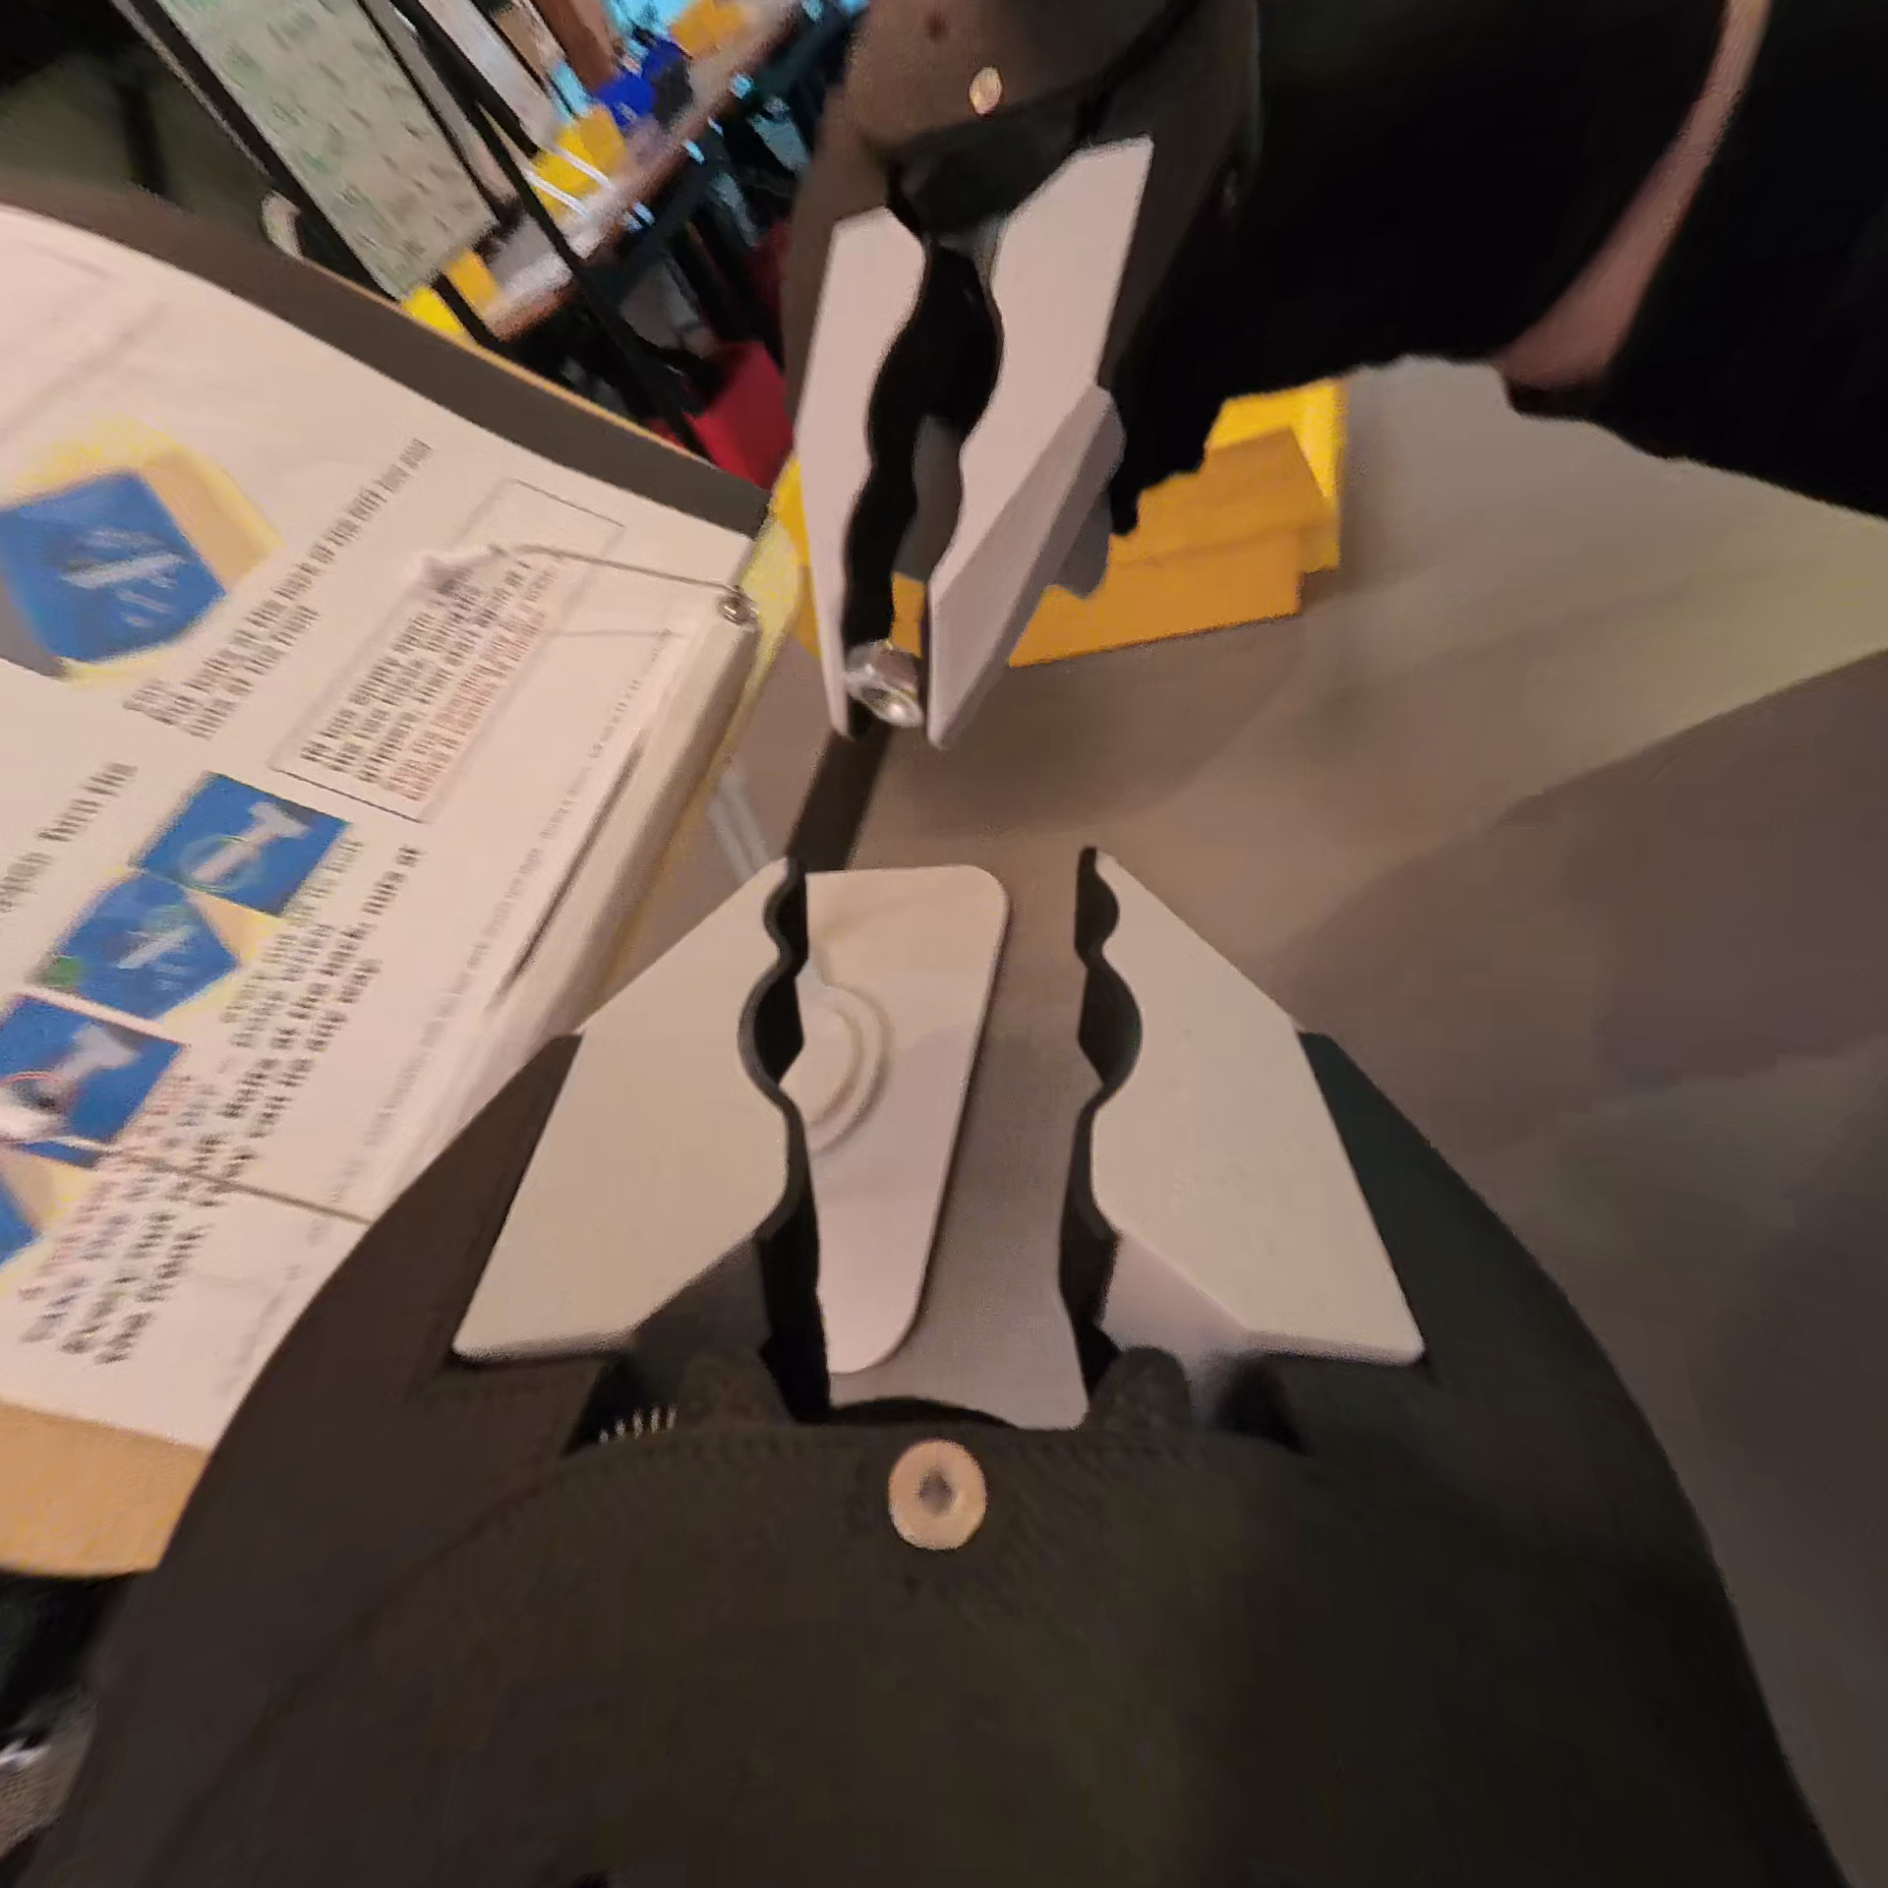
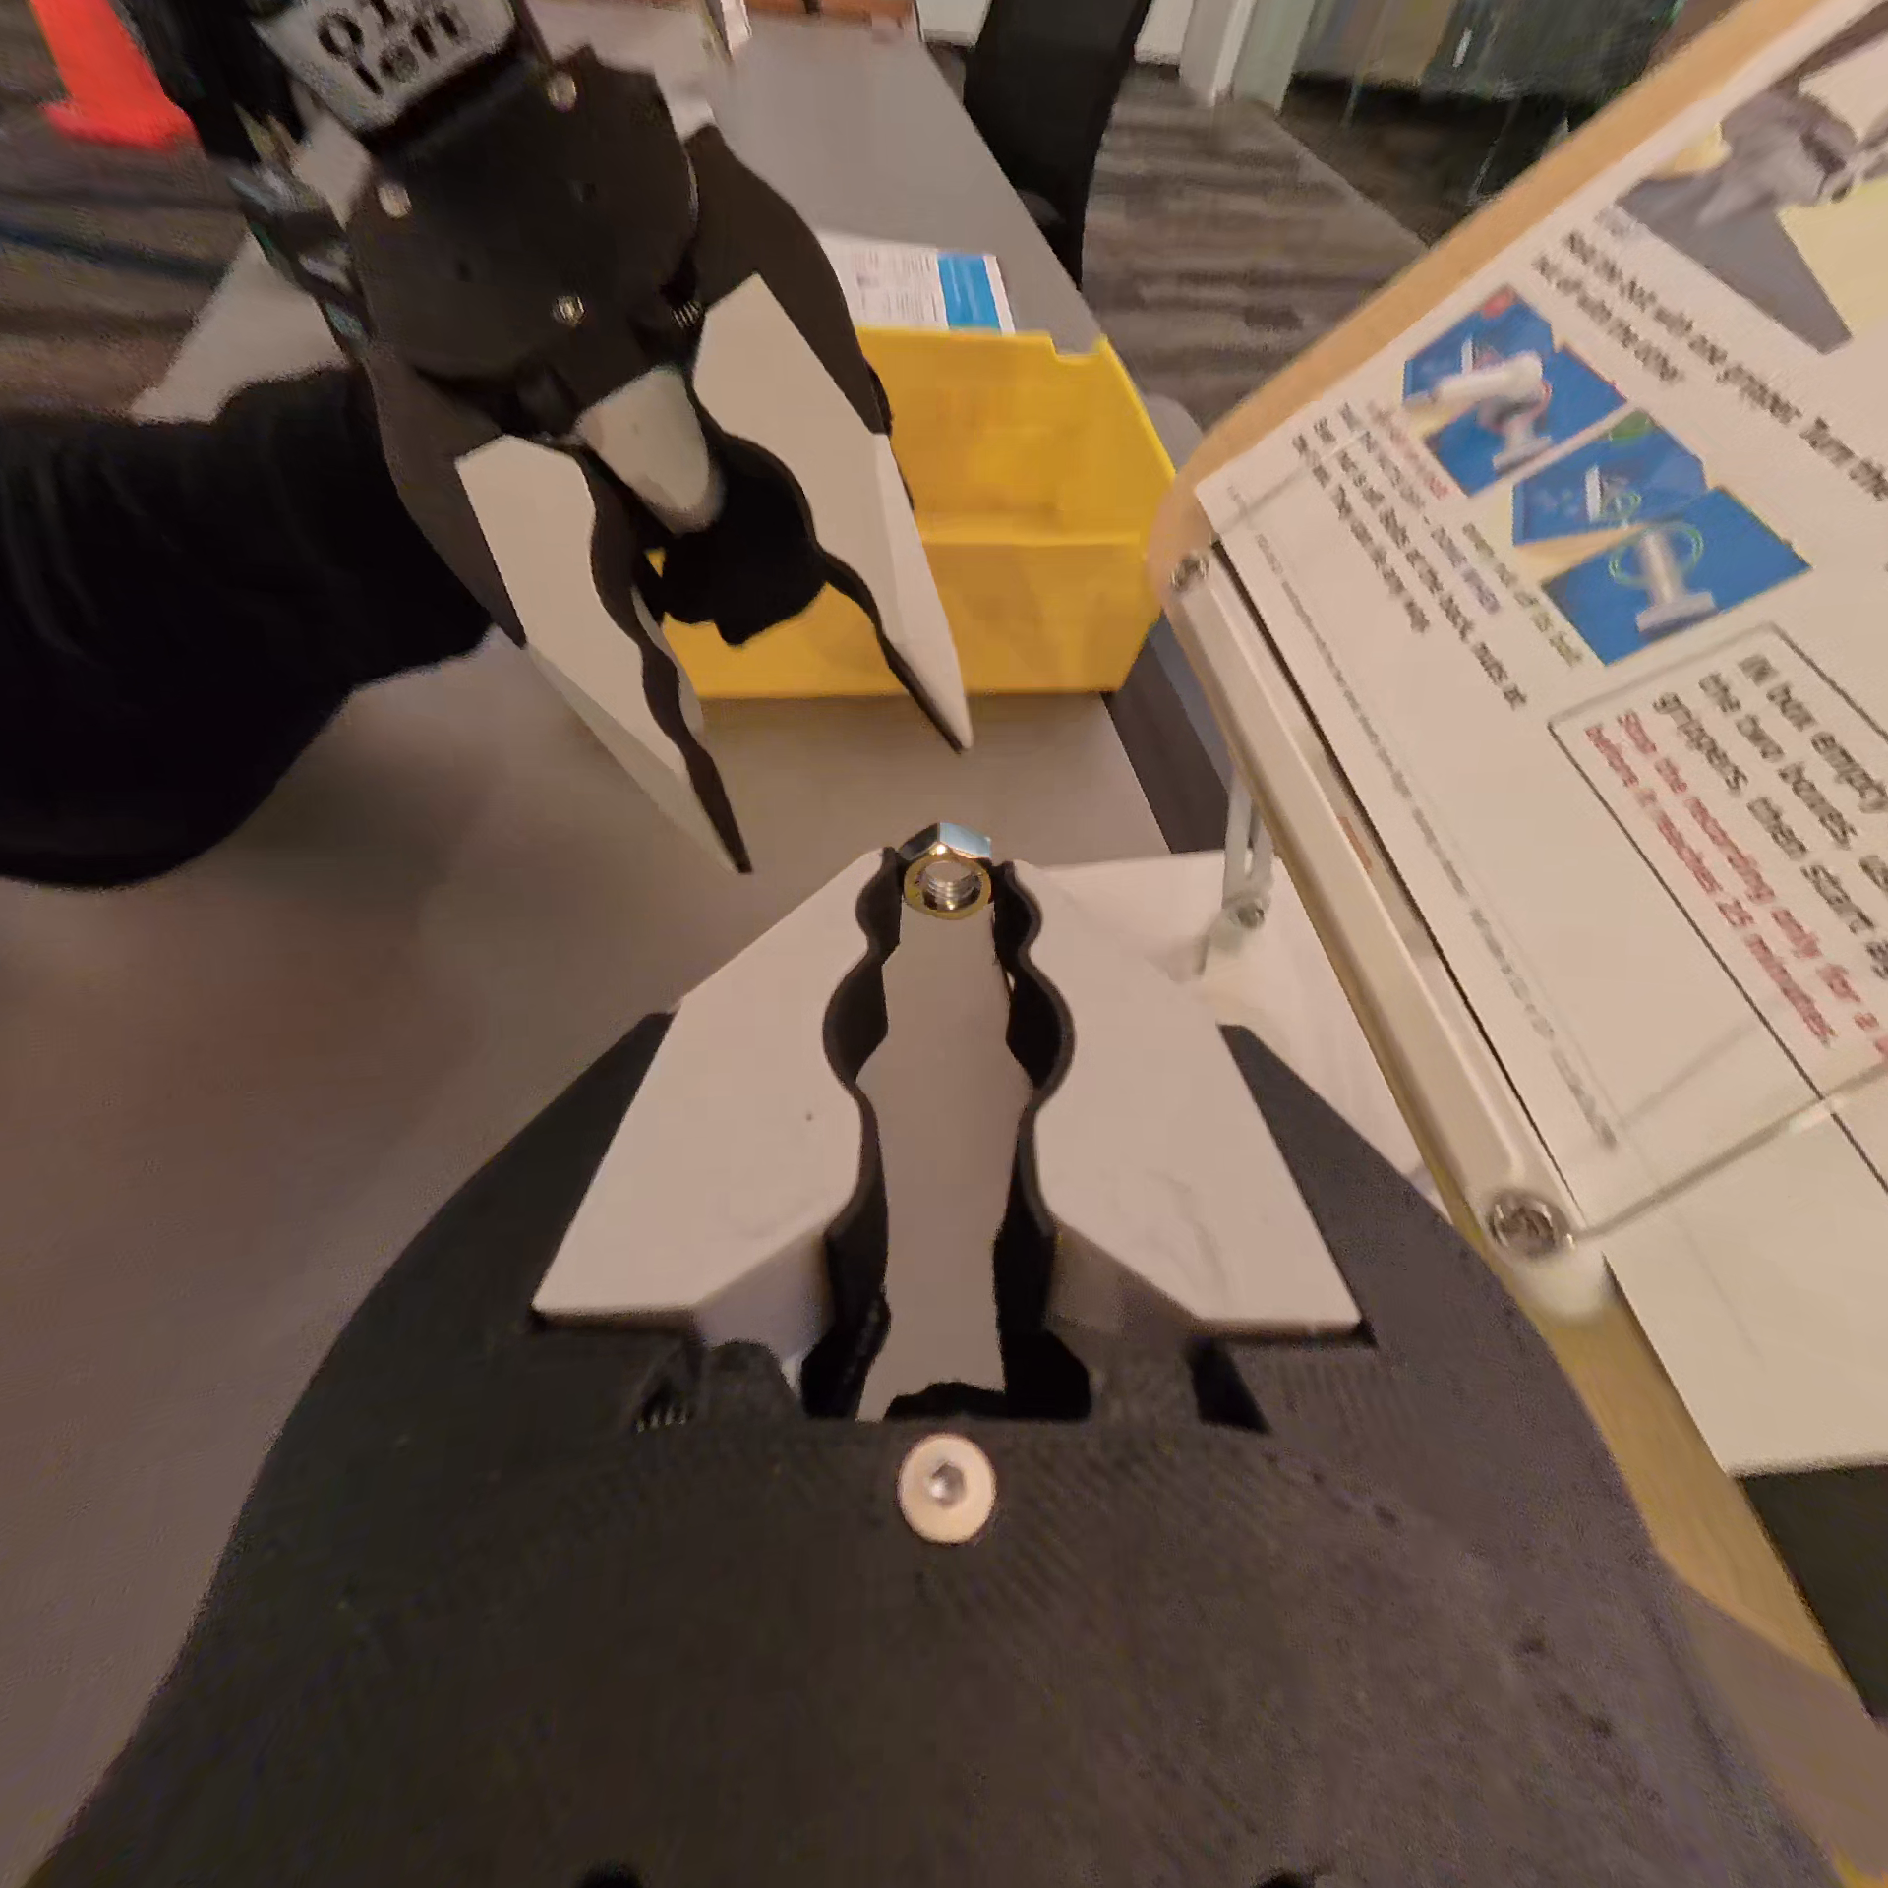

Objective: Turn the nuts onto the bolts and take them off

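My right gripper [image 2: 948,868] is shut on a silver hex nut [image 2: 948,884] at its fingertips, with the threaded hole facing the camera. In the left wrist view the right gripper [image 1: 887,730] points down with the nut [image 1: 884,687] held above the grey table. My left gripper [image 1: 938,868] is open, and it shows open in the right wrist view [image 2: 850,802], just left of and beyond the nut. A white rounded plate [image 1: 899,1073] with a round boss shows between the left fingers; I cannot tell what it is. I cannot make out a bolt.
A yellow bin [image 2: 1022,511] stands on the grey table [image 2: 307,1022] behind both grippers and also shows in the left wrist view [image 1: 1175,572]. A tilted instruction board [image 2: 1635,715] on a white stand is close by [image 1: 307,715]. Black-gloved hands [image 2: 153,613] hold the grippers.
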Motion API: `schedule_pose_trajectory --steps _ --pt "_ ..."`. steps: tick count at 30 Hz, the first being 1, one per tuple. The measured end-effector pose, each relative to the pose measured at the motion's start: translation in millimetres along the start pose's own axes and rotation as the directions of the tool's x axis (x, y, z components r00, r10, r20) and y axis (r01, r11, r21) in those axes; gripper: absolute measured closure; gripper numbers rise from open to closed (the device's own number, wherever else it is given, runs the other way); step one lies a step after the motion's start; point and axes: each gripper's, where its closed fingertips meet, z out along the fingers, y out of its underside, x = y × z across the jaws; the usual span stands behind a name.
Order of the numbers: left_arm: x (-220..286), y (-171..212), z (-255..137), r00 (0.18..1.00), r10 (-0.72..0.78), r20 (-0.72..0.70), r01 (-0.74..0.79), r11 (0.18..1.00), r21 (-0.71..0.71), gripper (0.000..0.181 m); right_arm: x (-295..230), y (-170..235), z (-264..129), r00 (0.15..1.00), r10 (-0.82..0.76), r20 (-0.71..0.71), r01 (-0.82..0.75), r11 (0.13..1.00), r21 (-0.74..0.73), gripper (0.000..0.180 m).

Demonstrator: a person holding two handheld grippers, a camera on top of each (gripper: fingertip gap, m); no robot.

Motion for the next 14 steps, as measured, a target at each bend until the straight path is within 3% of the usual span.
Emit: schedule_pose_trajectory --steps 1,5,8,14 --pt "5.4 6.2 3.4 0.999 -0.006 -0.034 0.005 1.0 -0.029 0.129 1.6 7.8 -3.2 1.0 -0.005 -0.008 0.004 0.999 -0.039 0.164" --pt "15.2 31.3 16.0 0.997 0.01 -0.075 -0.022 0.987 -0.159 0.131 4.8 59.6 -11.7 0.999 -0.028 -0.018 0.021 0.957 -0.288 0.164" --pt "19.6 32.7 17.9 0.995 -0.008 -0.1 -0.009 0.986 -0.165 0.133 0.6 103.6 -10.2 1.0 -0.006 0.021 0.015 0.886 -0.464 0.164" --pt "17.3 40.8 16.8 0.995 -0.027 -0.101 0.007 0.981 -0.194 0.133 -18.8 158.8 11.3 0.99 0.064 0.128 0.036 0.753 -0.657 0.164"
